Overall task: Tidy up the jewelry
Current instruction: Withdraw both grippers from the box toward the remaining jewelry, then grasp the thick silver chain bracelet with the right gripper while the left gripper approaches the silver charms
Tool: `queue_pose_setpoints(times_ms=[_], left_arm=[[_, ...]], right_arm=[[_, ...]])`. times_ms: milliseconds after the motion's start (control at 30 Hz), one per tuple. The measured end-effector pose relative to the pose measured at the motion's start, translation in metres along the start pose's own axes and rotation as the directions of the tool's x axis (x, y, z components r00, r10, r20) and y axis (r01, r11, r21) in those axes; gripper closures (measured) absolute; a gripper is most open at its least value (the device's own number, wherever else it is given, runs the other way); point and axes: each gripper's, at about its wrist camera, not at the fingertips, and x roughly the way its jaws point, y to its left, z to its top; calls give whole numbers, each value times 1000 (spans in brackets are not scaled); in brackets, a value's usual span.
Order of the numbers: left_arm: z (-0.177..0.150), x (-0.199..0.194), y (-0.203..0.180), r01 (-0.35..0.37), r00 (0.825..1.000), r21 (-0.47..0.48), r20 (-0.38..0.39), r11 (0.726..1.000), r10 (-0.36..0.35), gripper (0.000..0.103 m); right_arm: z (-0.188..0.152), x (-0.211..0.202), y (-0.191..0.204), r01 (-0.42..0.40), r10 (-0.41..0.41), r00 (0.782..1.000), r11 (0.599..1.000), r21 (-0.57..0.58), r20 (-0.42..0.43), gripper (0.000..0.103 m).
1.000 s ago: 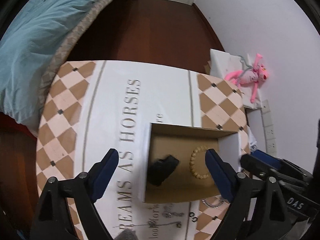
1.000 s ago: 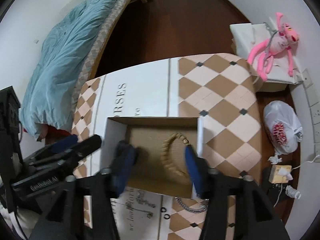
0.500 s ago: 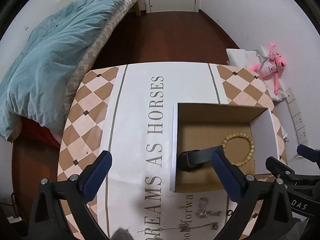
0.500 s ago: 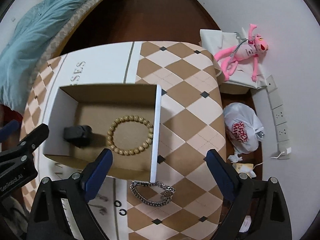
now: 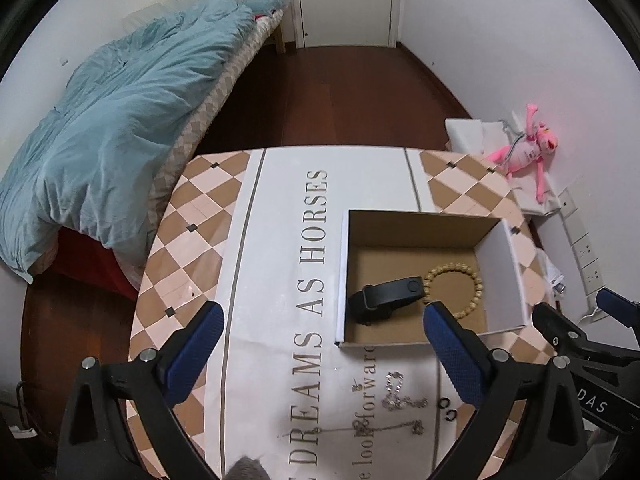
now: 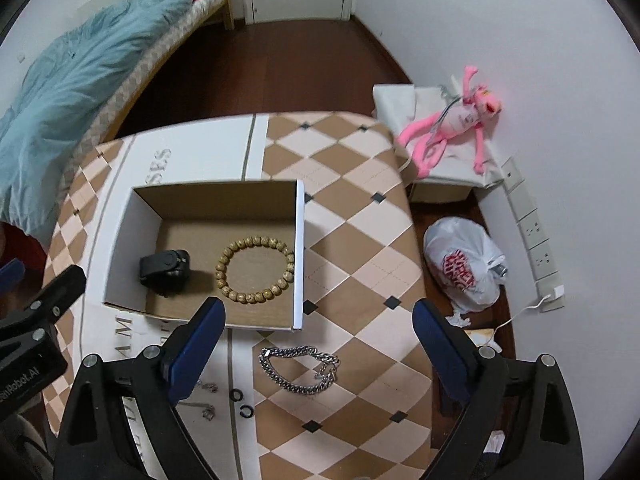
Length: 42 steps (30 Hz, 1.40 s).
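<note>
Hovering with jaws wide and empty, both grippers (image 5: 320, 344) (image 6: 316, 344) clear the box (image 6: 298, 248). Bead bracelet (image 6: 256, 268) lies inside; chain (image 6: 300, 368), lower centre, awaits collection.

The right gripper (image 6: 316, 344) hangs wide apart above a silver chain bracelet (image 6: 299, 369) beside the cardboard box (image 6: 298, 256).

Black gripper (image 6: 316, 344) — blue fingertips (image 6: 194, 348); silver screws

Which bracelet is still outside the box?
The silver chain bracelet, lying on the tablecloth just in front of the cardboard box. The wooden bead bracelet already lies inside it.
</note>
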Motion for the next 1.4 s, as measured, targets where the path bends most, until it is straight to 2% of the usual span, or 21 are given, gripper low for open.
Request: queue_pose_setpoints(times_ms=[200, 400, 533, 633, 733, 1000, 1200, 1267, 1400], left_arm=[[-6, -34, 1, 21, 998, -8, 53, 1000, -21, 1], [-12, -62, 4, 28, 995, -17, 100, 999, -26, 1], [-18, -75, 8, -29, 993, -22, 116, 999, 31, 1], [-27, -78, 12, -72, 989, -30, 125, 997, 76, 1], [-38, -69, 16, -92, 988, -33, 119, 995, 95, 1], [-85, -13, 21, -108, 994, -17, 9, 994, 108, 1], [-107, 21, 26, -125, 991, -14, -55, 992, 124, 1], [-112, 26, 29, -131, 990, -23, -61, 991, 129, 1], [-121, 36, 32, -155, 985, -15, -82, 988, 154, 1]], right_arm=[[-6, -46, -3, 5, -5, 996, 1000, 4, 93, 7], [-11, -75, -6, -19, 16, 989, 1000, 20, 146, 7], [-21, -89, -9, -49, 42, 985, 998, 41, 169, 7], [-34, -90, -15, -84, 73, 986, 994, 69, 151, 7], [-50, -76, -20, -86, 76, 991, 992, 92, 110, 7], [-96, 9, -40, -66, 77, 996, 978, 200, -51, 7], [-108, 56, -55, -86, 107, 992, 958, 274, -64, 7], [-107, 67, -56, -102, 122, 991, 953, 287, -54, 16], [-103, 88, -50, -111, 127, 991, 957, 269, -43, 25]])
